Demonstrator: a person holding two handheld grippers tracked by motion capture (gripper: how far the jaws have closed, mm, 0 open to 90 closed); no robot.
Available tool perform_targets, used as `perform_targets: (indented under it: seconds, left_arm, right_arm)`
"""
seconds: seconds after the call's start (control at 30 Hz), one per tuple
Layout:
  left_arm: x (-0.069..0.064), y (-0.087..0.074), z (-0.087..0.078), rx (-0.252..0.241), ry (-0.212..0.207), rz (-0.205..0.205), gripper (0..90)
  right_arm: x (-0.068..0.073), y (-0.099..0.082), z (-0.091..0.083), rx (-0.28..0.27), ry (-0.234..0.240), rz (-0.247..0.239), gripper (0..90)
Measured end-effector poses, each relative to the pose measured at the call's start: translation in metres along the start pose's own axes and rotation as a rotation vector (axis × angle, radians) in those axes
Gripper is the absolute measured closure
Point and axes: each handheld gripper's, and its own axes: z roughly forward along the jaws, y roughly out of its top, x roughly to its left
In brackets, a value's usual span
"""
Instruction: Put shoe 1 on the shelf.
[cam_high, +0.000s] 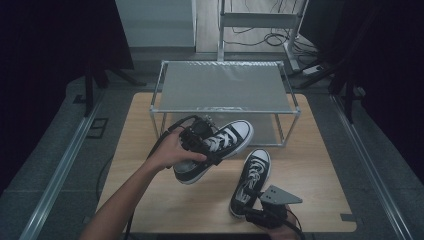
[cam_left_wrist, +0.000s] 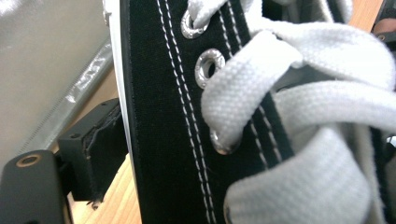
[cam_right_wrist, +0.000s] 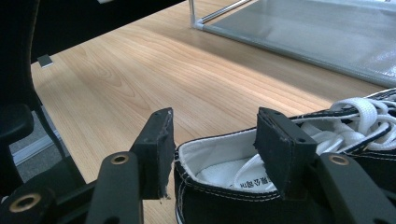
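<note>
My left gripper (cam_high: 204, 141) is shut on a black canvas sneaker (cam_high: 226, 141) with white laces and toe cap, held tilted above the table in front of the rack. In the left gripper view one of its fingers (cam_left_wrist: 95, 144) presses on the sneaker's (cam_left_wrist: 163, 116) side by the white sole edge; the other finger is hidden behind the shoe. The matching second sneaker (cam_high: 254, 177) lies on the table, toe pointing away. My right gripper (cam_high: 250, 212) stands open at its heel (cam_right_wrist: 210, 172), one jaw just outside the heel collar and the other over the shoe's opening.
A low wire-frame rack (cam_high: 225, 87) with a grey shelf stands at the back of the wooden table (cam_high: 150, 125). Bare wood lies left of the shoes (cam_right_wrist: 140, 70). Dark curtains, cables and metal stands surround the table.
</note>
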Motion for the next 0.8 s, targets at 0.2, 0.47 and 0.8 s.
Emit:
perform_targets:
  seconds: [0.2,0.47,0.8]
  left_arm:
    - [0.002,0.009,-0.010,0.008,-0.001,0.010,13.5]
    - [0.013,0.019,-0.019,-0.009,0.005,-0.026,13.6]
    - [0.027,0.030,-0.031,-0.017,0.010,-0.037,13.5]
  right_arm:
    - [0.000,-0.001,0.001,0.004,0.001,0.003,47.0]
    - [-0.001,-0.002,0.002,0.008,0.001,0.005,46.9]
    - [-0.001,-0.003,0.004,0.014,0.006,0.011,46.8]
